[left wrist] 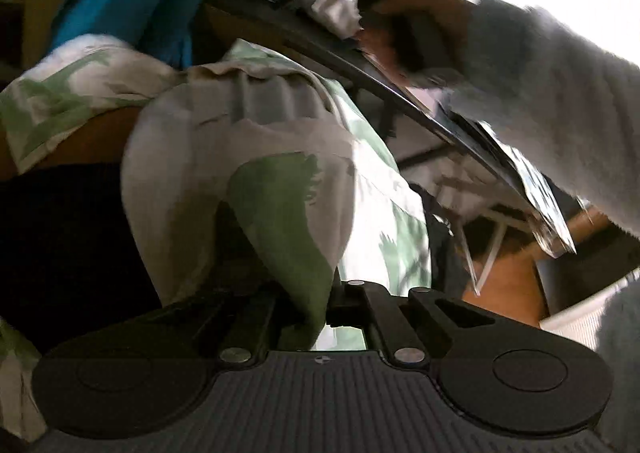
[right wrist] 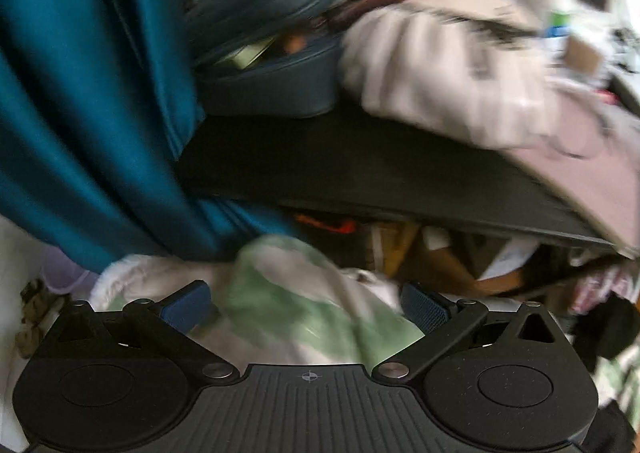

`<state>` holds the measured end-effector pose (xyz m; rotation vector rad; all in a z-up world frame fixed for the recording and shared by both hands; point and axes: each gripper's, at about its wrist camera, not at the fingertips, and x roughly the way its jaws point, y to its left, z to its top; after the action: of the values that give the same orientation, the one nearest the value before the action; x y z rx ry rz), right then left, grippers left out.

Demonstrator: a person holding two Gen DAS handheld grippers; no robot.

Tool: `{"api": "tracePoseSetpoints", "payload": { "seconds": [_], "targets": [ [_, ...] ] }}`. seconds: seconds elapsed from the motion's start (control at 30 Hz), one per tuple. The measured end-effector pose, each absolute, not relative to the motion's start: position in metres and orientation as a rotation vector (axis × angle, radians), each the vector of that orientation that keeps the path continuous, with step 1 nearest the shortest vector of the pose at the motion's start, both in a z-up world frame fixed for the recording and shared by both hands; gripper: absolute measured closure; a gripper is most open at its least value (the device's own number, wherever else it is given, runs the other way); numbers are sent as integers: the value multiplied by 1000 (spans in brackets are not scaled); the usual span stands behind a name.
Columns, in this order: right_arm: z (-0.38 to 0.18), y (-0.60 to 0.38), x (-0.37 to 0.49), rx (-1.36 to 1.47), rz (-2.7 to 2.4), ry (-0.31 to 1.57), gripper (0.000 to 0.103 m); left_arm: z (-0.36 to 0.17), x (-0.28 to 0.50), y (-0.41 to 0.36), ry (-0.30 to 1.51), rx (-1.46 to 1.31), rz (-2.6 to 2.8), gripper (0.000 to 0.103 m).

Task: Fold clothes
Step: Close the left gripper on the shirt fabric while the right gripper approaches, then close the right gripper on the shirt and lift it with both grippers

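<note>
A white garment with a green leaf print (left wrist: 248, 141) is bunched up close to the left wrist camera. My left gripper (left wrist: 306, 309) is shut on a green fold of it, and the cloth rises out of the jaws. In the right wrist view the same garment (right wrist: 288, 337) lies blurred below my right gripper (right wrist: 306, 307). Its blue-padded fingers (right wrist: 188, 309) stand wide apart and press on nothing. A hand in a fuzzy pale sleeve (left wrist: 540, 85) holds the right tool at the upper right of the left wrist view.
A teal cloth (right wrist: 80, 93) hangs at the left and reaches down to the garment. A black table edge (right wrist: 380, 173) carries a pink-and-white clothes pile (right wrist: 460, 85) and a dark blue case (right wrist: 272, 89). Clutter and cardboard (right wrist: 440, 257) lie beneath it.
</note>
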<state>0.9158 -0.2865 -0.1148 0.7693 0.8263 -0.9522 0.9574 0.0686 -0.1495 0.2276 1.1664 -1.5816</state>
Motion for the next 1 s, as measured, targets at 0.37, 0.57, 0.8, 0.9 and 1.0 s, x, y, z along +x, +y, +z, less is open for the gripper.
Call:
{"api": "tracePoseSetpoints", "payload": {
  "seconds": [0.37,0.57,0.8,0.9,1.0],
  "targets": [
    [-191,-320,997,765,-934,1166,83,-121,943,86,1048,183,-1382,100],
    [-66,-297,922,771,-798,781,93,-91,976,108,1002,44,-1237,100],
    [58,-276,784,989,-713,332,93,21,1030,119,635,-113,-1182,100],
    [100,-256,731,1019,-682,148,94,85,1037,129,412,-189,-1195,100],
    [118,-218,685,1027,-656,1,94,129,1030,144,239,-245,-1213,100]
  ]
}}
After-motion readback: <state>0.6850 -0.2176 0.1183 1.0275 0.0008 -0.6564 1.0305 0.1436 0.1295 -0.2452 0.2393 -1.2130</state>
